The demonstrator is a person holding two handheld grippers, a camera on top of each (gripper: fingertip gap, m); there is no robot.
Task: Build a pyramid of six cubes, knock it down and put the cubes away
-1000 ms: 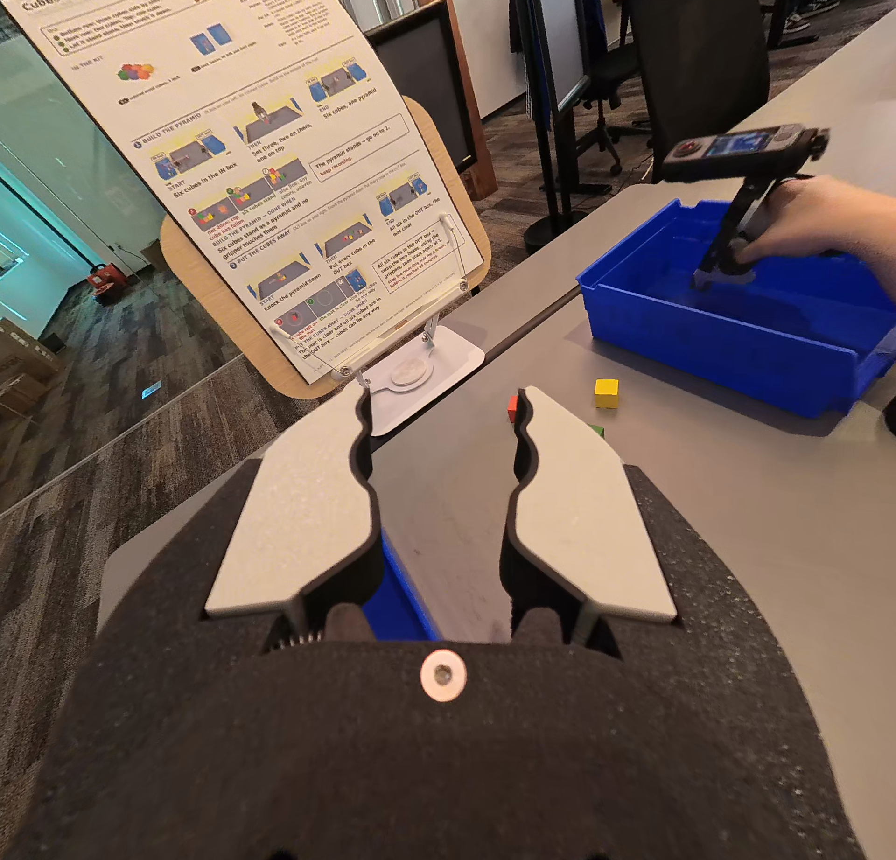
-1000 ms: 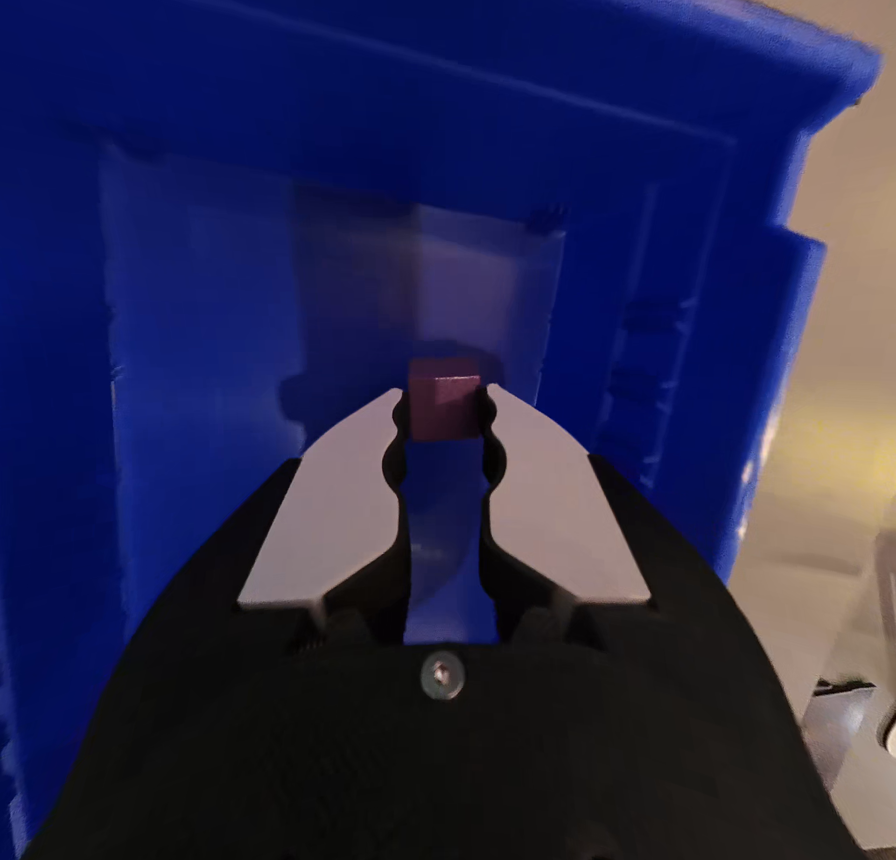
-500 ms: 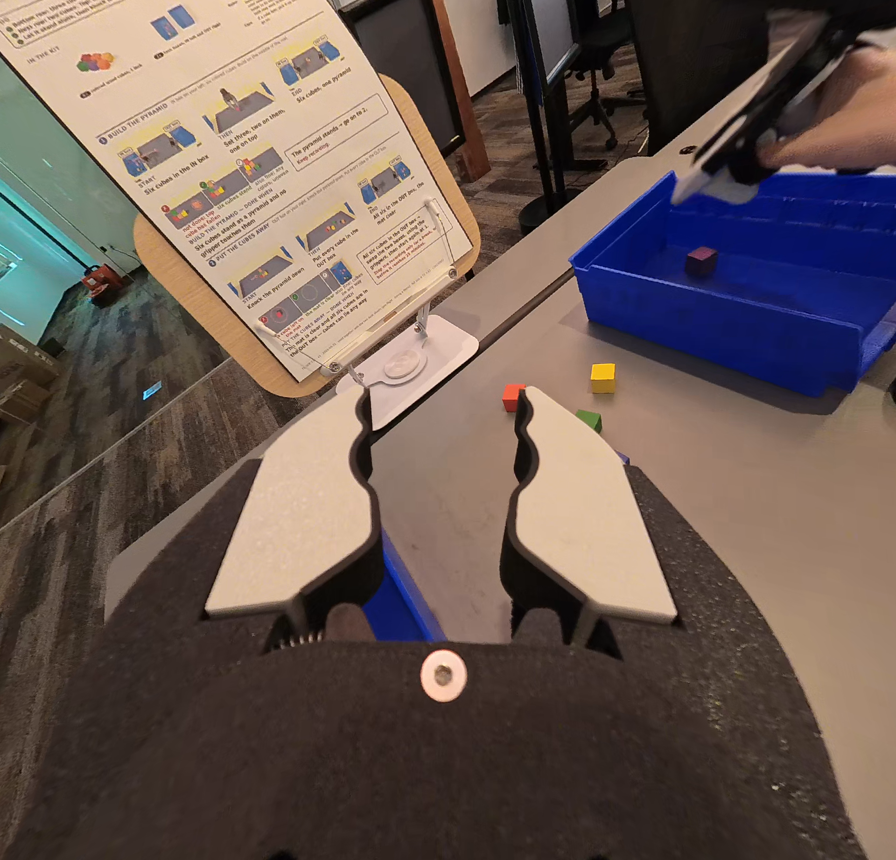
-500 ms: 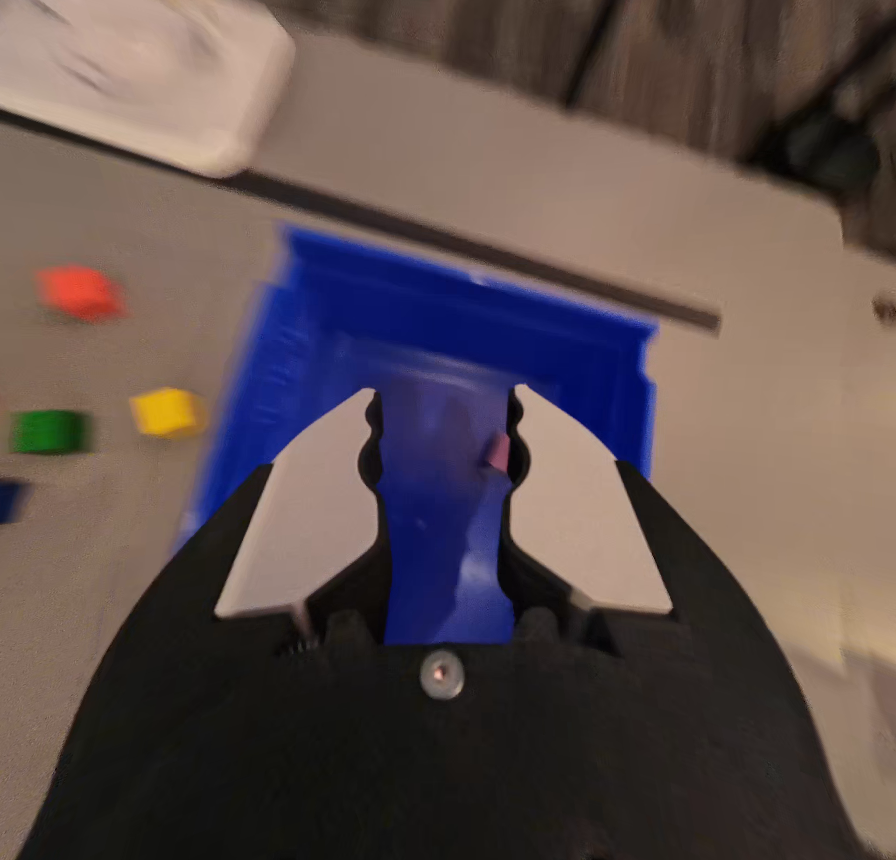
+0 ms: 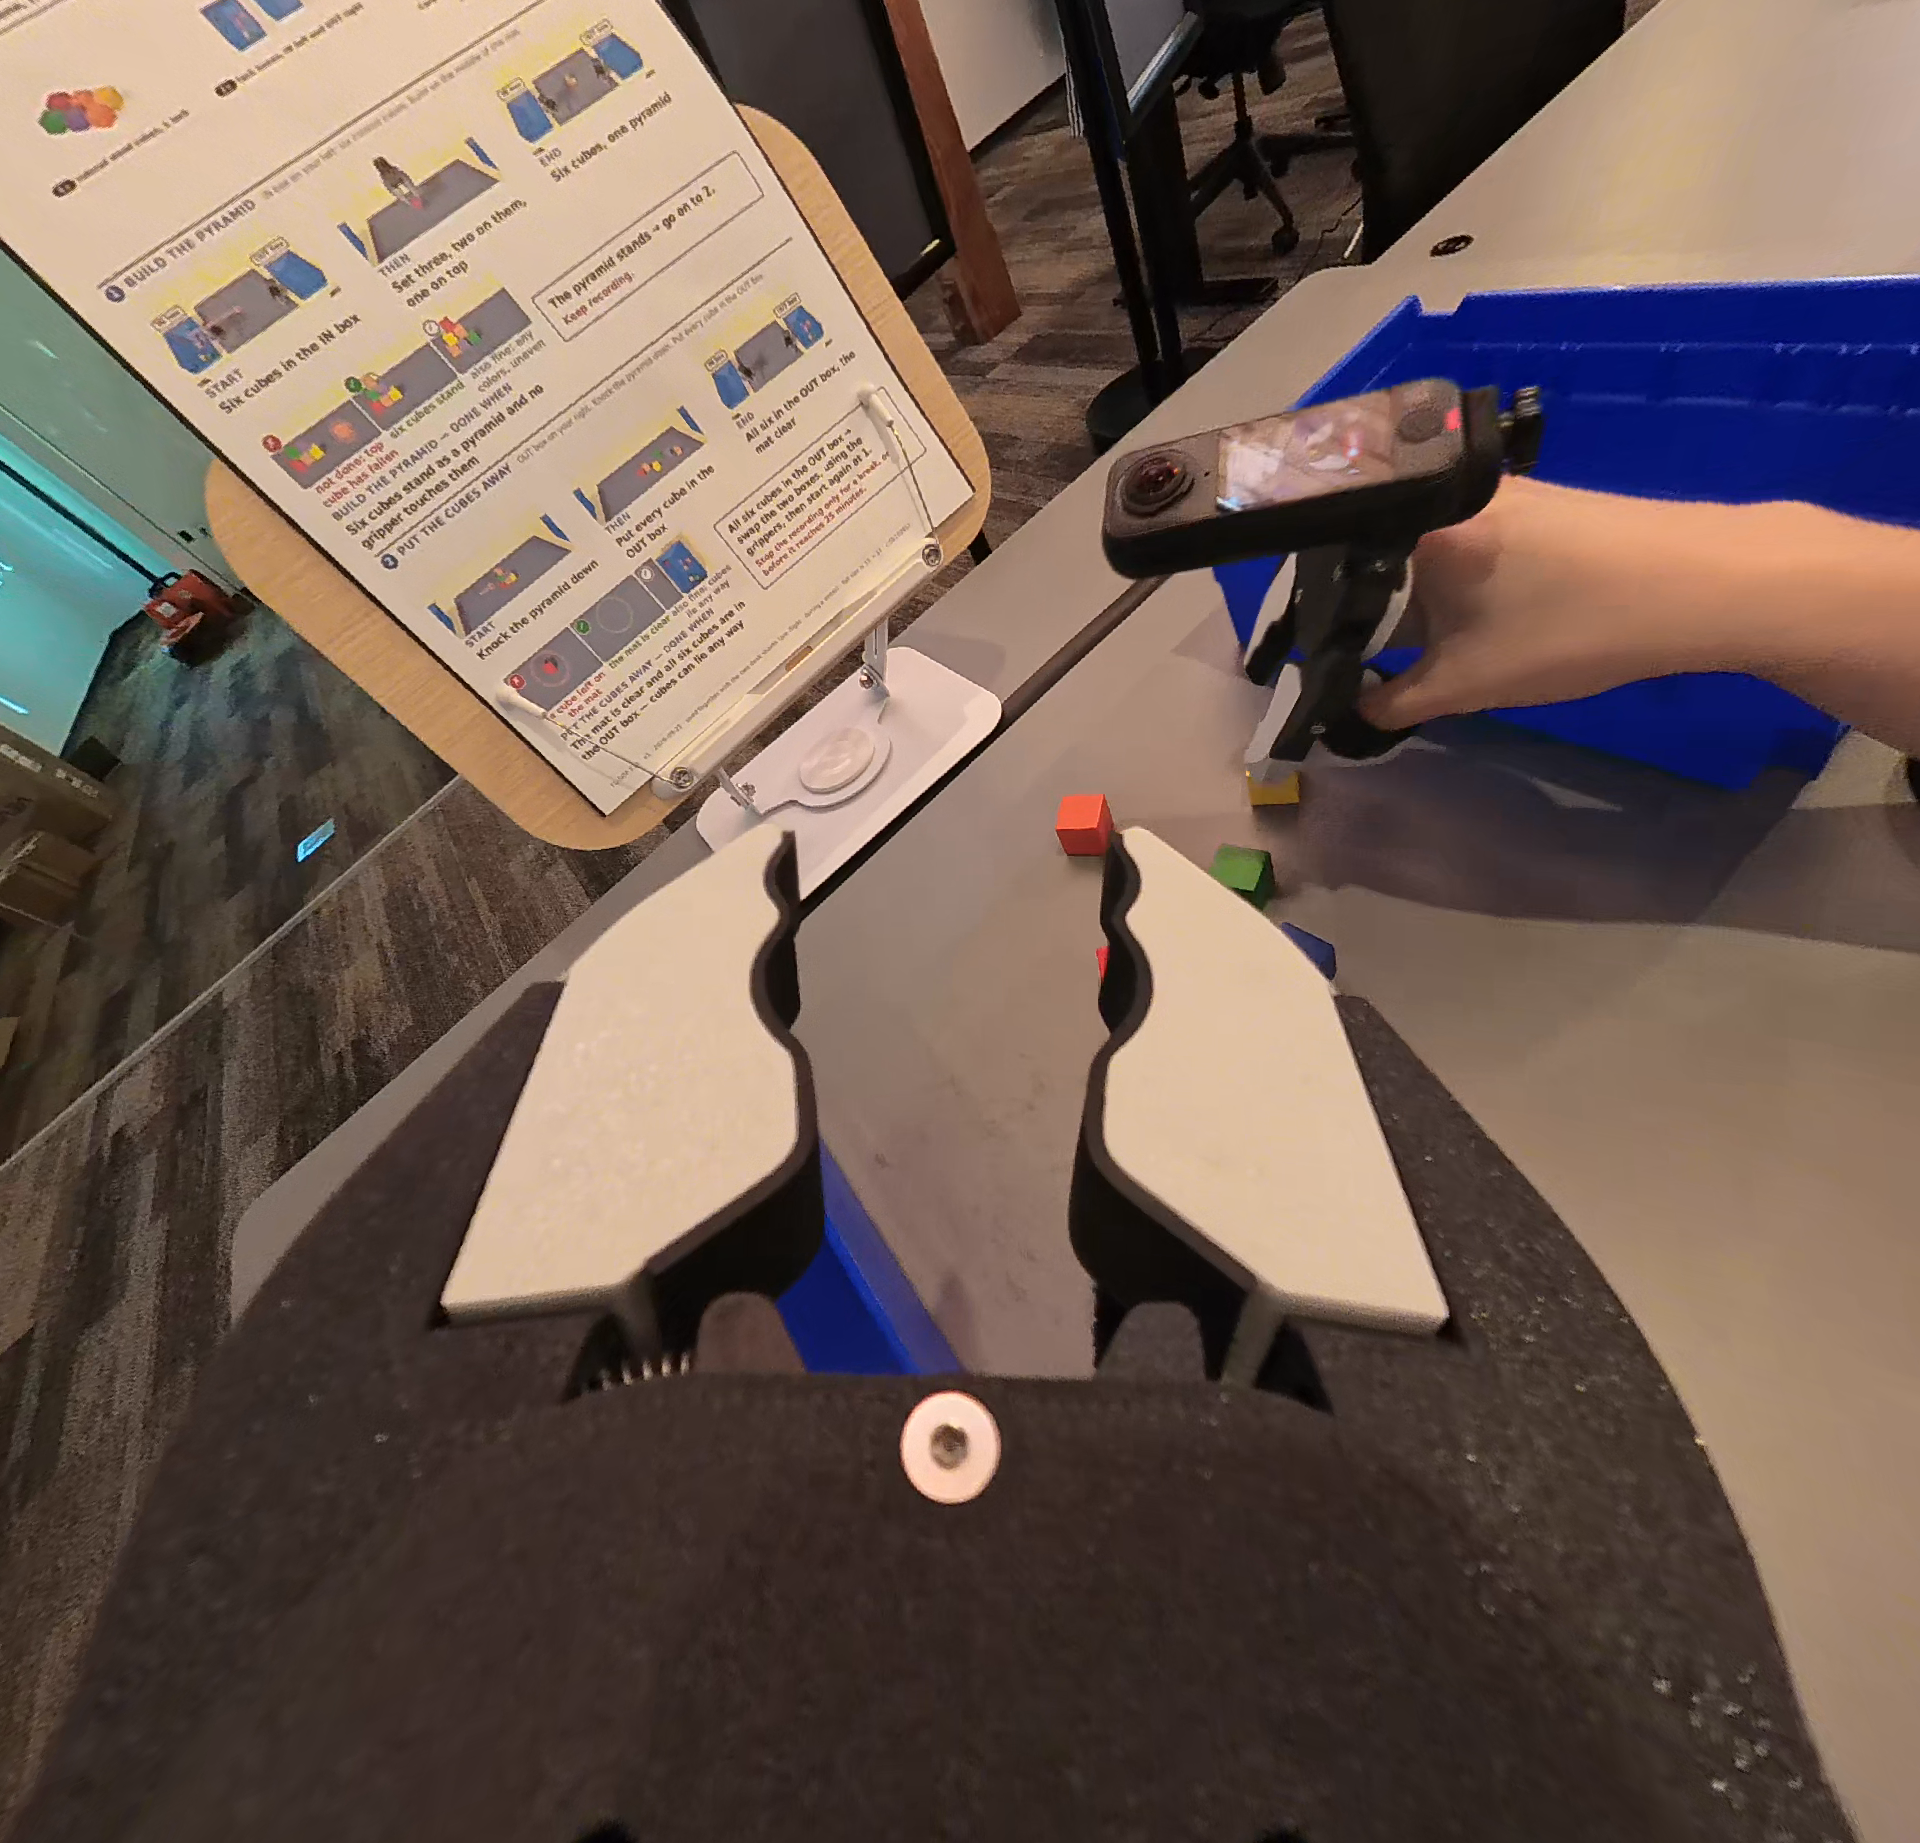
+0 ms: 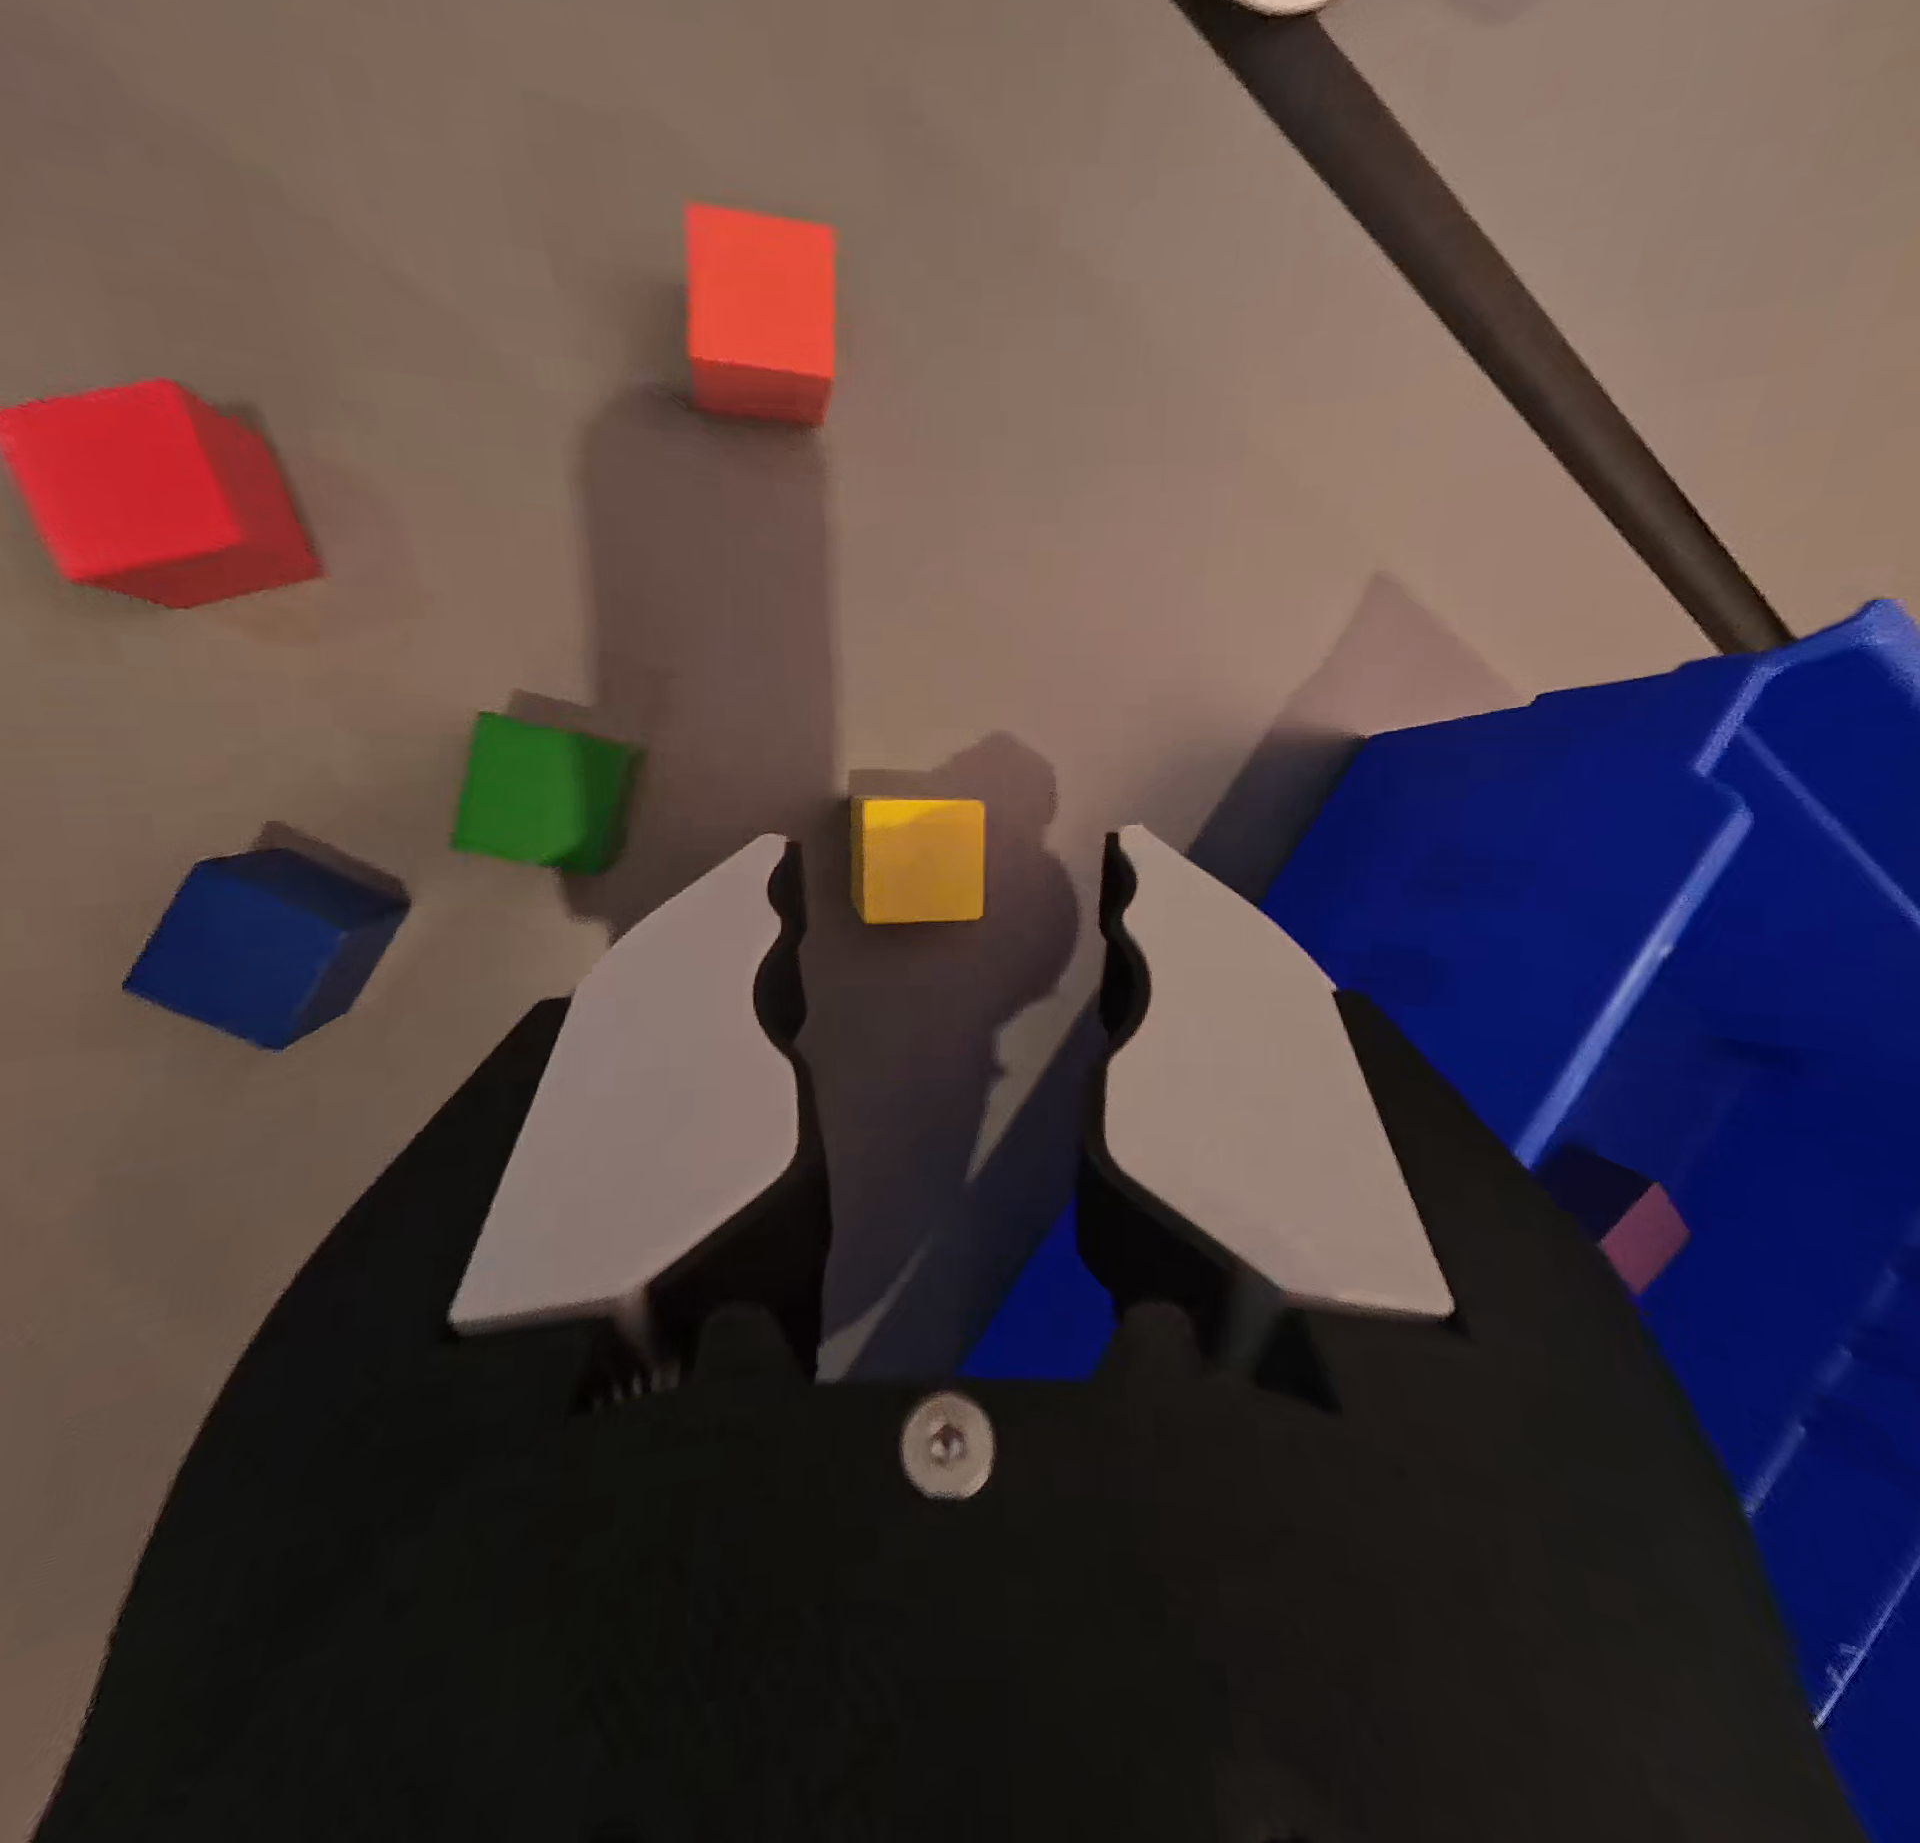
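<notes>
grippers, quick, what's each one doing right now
Left tool: open, holding nothing, above the table edge.
Right tool: open, empty, just above the yellow cube.

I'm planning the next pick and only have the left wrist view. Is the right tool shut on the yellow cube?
Observer: No. The right tool is open, with its tips over the yellow cube and not gripping it.
Operator: Anything in the bin?
Observer: One purple cube lies in the bin.
Operator: How many cubes are on the table?
Observer: Five: yellow, green, blue, orange, red.
</notes>
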